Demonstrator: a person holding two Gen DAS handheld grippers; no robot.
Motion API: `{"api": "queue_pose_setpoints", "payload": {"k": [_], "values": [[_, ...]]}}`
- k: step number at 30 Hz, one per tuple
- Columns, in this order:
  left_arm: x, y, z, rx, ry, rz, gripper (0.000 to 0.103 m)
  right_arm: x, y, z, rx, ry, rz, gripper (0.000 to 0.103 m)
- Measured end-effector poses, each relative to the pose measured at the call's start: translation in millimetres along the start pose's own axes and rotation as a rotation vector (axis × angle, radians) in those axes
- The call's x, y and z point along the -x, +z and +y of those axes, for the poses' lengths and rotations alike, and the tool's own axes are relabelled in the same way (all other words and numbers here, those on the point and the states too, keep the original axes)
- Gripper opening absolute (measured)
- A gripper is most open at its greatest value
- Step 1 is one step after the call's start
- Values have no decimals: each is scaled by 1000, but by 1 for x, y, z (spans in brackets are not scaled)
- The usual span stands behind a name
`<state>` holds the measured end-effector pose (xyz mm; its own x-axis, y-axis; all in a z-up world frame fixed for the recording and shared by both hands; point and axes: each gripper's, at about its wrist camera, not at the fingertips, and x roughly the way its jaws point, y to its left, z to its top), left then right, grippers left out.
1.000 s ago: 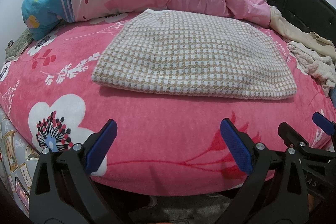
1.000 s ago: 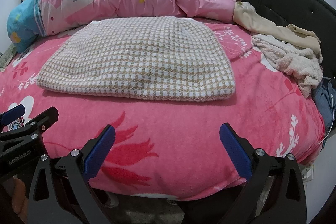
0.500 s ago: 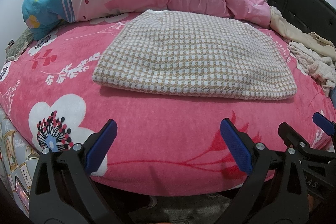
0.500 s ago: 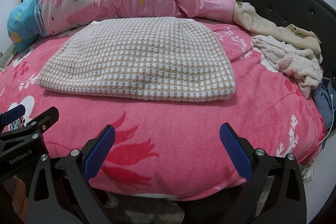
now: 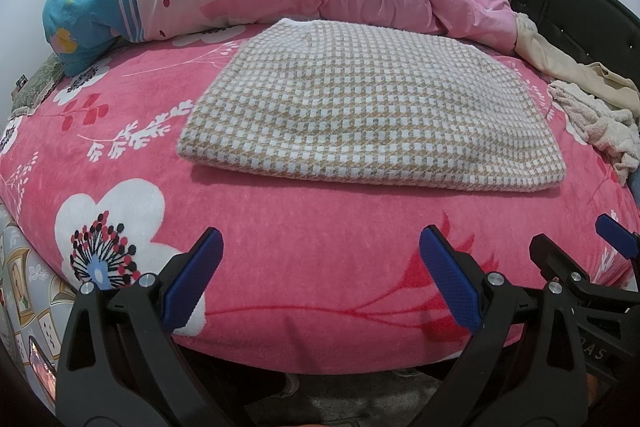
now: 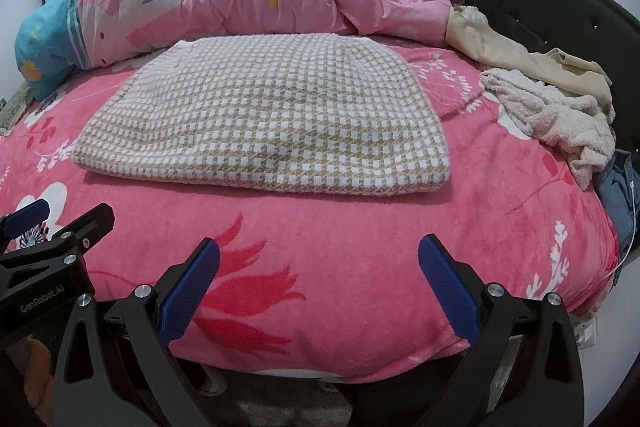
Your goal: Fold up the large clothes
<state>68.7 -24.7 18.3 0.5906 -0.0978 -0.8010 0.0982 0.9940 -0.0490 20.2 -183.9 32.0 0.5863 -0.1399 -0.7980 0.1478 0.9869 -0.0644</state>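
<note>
I am holding my left gripper [image 5: 320, 279] and right gripper [image 6: 320, 279] spread and empty, as the beige-and-white checked knit garment [image 5: 372, 115] is lying neatly folded on the pink floral bed [image 5: 320, 247], seemingly finished.

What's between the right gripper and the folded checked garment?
Only bare pink bedspread lies between the right gripper and the checked garment, per the right wrist view.

Almost nothing differs from one second ago. The folded checked garment [image 5: 368, 107] lies at the same place ahead of both pairs of jaws, which are spread as wide as before.
</note>
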Motion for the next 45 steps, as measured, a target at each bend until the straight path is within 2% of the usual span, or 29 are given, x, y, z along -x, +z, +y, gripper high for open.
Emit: {"api": "queue_pose_setpoints", "payload": {"k": [45], "values": [[-1, 2, 0, 2, 7, -1, 95, -2, 1, 1, 9, 8, 1, 97]]}}
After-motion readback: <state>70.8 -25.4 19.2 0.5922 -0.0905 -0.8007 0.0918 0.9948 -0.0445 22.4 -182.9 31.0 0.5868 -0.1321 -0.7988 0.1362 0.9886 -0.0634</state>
